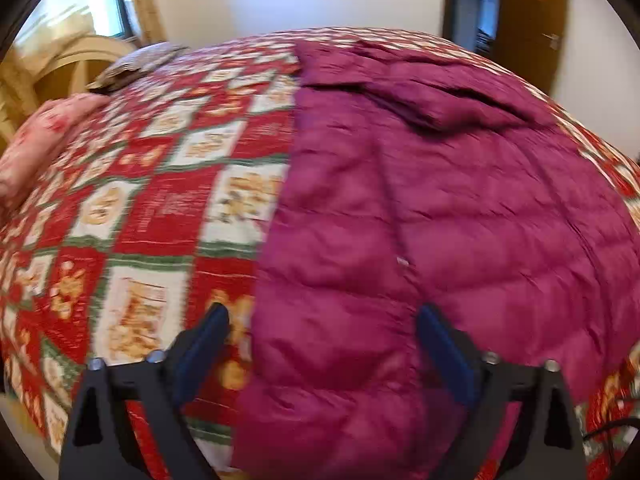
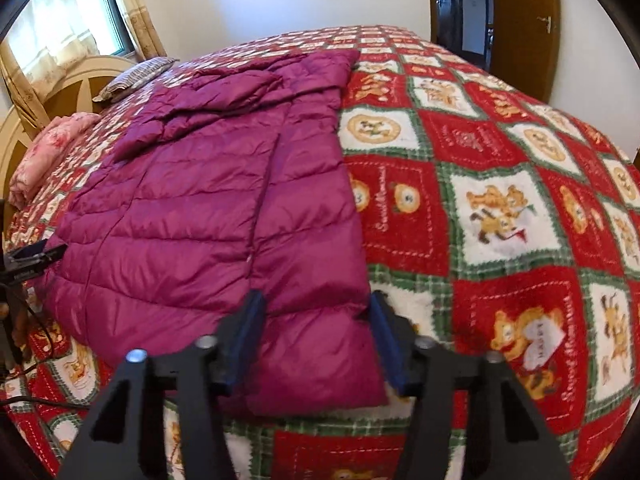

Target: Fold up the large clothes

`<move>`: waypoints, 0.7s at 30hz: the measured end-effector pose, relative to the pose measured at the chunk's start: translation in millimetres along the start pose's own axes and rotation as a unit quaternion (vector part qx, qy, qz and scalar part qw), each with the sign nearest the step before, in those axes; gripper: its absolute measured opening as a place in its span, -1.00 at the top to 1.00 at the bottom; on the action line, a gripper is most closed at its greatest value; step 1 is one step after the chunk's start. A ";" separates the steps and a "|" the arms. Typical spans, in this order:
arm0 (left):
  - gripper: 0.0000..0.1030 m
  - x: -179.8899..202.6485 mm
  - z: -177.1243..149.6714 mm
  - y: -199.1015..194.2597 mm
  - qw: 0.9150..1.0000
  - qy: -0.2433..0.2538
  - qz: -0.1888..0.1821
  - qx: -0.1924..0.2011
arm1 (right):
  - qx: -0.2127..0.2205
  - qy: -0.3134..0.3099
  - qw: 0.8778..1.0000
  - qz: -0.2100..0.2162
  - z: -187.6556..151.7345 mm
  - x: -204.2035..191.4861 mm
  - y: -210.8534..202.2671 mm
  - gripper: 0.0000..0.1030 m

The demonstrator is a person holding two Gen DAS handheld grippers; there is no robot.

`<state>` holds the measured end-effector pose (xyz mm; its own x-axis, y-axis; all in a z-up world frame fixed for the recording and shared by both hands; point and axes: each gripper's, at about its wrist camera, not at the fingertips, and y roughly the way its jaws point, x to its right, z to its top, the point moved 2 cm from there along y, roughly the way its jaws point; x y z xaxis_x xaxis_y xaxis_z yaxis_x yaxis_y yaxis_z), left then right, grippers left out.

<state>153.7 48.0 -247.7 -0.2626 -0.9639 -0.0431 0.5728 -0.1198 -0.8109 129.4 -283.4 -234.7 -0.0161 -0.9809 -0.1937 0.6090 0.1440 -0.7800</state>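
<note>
A magenta quilted down jacket (image 1: pixel 440 220) lies flat on the bed, front up, with a sleeve folded across its far end (image 1: pixel 436 96). My left gripper (image 1: pixel 322 320) is open, its jaws straddling the jacket's near left edge just above it. The jacket also shows in the right wrist view (image 2: pixel 224 208). My right gripper (image 2: pixel 316 308) is open over the jacket's near right corner (image 2: pixel 360 360), holding nothing. The left gripper's tip (image 2: pixel 36 256) peeks in at the left edge of the right wrist view.
The bed is covered by a red, white and green bear-print blanket (image 2: pixel 500 208). A pink folded cloth (image 2: pixel 48 152) and a striped pillow (image 2: pixel 136 76) lie by the cream headboard (image 2: pixel 60 84). A brown door (image 2: pixel 520 20) stands at the far right. Black cables (image 2: pixel 36 344) hang at the bed's near left edge.
</note>
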 end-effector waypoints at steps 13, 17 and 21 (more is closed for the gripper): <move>0.86 12.8 33.4 -108.2 0.989 0.045 -0.031 0.139 | 0.124 -0.002 0.991 0.045 20.0 -17.0 -87.8 0.87; 0.86 7.8 48.3 -172.0 0.980 0.027 -0.067 0.187 | 0.194 0.000 0.979 0.055 35.9 -26.2 -149.3 0.87; 0.86 9.0 68.7 -222.3 0.965 0.026 -0.056 0.254 | 0.260 -0.017 0.964 0.056 61.0 -40.3 -197.4 0.87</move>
<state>77.4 49.6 -27.7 -0.3760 -0.9266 -0.0115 0.8423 -0.3366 -0.4210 58.3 -280.2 -36.7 0.0926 -0.9680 -0.2331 0.9207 0.1724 -0.3500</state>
